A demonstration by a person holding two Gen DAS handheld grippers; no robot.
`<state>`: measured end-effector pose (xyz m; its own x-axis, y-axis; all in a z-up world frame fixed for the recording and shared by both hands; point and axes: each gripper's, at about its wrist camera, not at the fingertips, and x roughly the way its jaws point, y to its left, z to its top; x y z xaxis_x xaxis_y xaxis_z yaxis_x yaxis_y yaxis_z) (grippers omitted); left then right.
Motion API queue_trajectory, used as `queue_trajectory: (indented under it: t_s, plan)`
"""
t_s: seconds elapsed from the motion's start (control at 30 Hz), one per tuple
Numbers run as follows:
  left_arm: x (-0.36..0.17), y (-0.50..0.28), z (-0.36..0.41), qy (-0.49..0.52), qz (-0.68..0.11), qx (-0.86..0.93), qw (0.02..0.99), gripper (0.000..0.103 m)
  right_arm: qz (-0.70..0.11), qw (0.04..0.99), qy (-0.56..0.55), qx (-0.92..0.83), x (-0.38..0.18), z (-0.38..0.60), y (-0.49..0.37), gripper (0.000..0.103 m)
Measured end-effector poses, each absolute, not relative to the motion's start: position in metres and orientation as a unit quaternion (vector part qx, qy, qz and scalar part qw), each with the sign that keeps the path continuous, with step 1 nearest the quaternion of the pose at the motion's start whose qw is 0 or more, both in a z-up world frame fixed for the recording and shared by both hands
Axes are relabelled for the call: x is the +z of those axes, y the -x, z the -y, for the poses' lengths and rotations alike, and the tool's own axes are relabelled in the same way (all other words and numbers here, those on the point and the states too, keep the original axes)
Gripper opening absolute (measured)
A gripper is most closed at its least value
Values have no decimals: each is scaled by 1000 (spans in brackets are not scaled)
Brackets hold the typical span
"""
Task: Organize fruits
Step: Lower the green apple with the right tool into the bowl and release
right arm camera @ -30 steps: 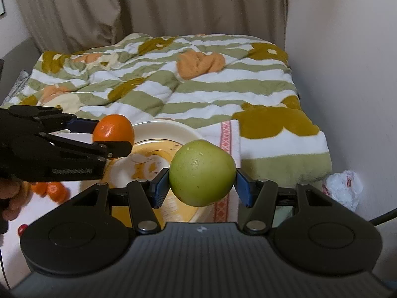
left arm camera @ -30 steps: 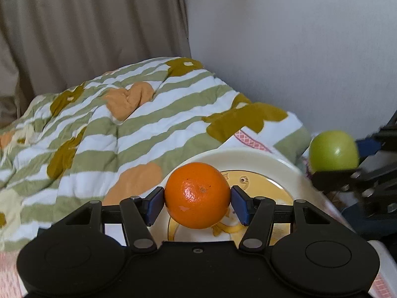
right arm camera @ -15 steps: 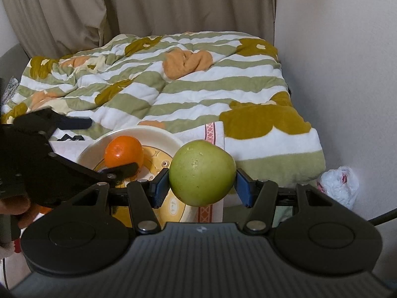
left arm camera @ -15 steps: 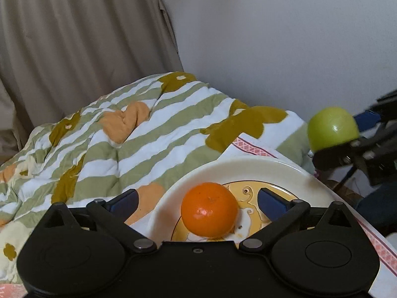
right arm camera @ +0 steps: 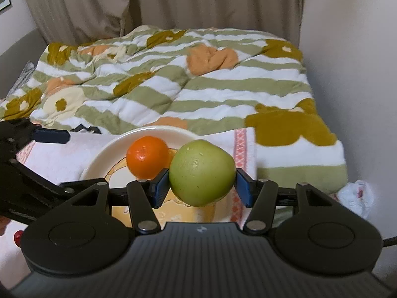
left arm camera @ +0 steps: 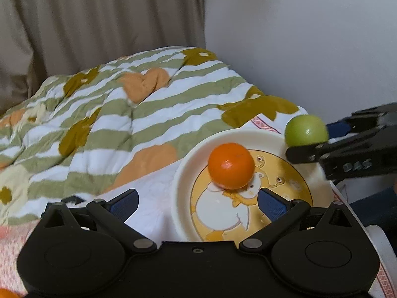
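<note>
Gripping a green apple (right arm camera: 202, 172) between its blue pads, the right gripper (right arm camera: 202, 186) hangs over the cream plate (left arm camera: 196, 159); the left gripper (left arm camera: 197, 204) has just opened wide, empty, the orange (left arm camera: 230, 166) resting on the plate, striped quilt (left arm camera: 124, 114) beyond

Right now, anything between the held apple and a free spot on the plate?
Nothing blocks it. The green apple, clamped in the right gripper, hangs over the plate beside the orange; bare plate shows nearer the camera.
</note>
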<state>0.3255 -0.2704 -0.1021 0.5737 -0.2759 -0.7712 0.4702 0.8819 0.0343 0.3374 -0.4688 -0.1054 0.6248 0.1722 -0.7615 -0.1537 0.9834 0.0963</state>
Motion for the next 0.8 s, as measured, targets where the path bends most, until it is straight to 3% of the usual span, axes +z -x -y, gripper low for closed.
queue_trajectory:
  t_s: [0.5,0.6,0.63,0.8]
  plan:
    - [-107,-300,260,-145,-406,-195,881,103,-430,893,88,96,-149,424,-345,72]
    - [-107,-296,257,-140,-410,-194,880,103,-402,906,95,91,-143,423,-338,99]
    - [-107,-294,255,-137,-410,-193,881,103,-391,911,93,88,-140,424,-335,103]
    - [-103,-283,252,-136,-408,-187,883,103,-385,915,81,83,-130,430,-327,103]
